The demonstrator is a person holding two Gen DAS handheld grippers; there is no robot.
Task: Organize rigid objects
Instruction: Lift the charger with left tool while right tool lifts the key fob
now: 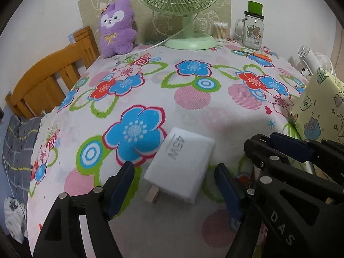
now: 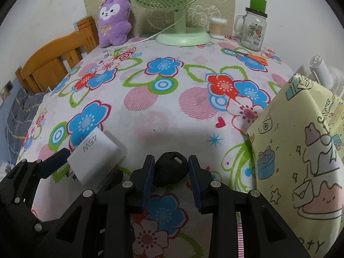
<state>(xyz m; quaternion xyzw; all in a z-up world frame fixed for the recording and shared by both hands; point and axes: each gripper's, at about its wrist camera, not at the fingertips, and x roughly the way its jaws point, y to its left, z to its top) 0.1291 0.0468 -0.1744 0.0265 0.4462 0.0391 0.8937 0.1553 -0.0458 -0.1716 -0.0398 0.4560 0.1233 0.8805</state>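
A white charger block [image 1: 182,163] marked 45W lies on the flowered tablecloth [image 1: 193,99], its prongs towards me. My left gripper [image 1: 174,166] stands open around it, one blue pad on each side with a gap to the block. The same charger [image 2: 96,152] shows at the lower left of the right wrist view. My right gripper [image 2: 171,158] is shut on a small black key fob [image 2: 168,172], held just above the cloth. In the left wrist view the right gripper's fingers [image 1: 288,148] reach in from the right.
A yellow cartoon-print box [image 2: 301,150] stands close on the right. Along the back wall stand a green fan [image 2: 182,36], a purple plush [image 2: 114,19], a cotton-swab tub [image 2: 218,28] and a glass jar mug [image 2: 251,30]. Orange scissors [image 2: 255,58] lie nearby. A wooden headboard [image 2: 53,60] borders the left edge.
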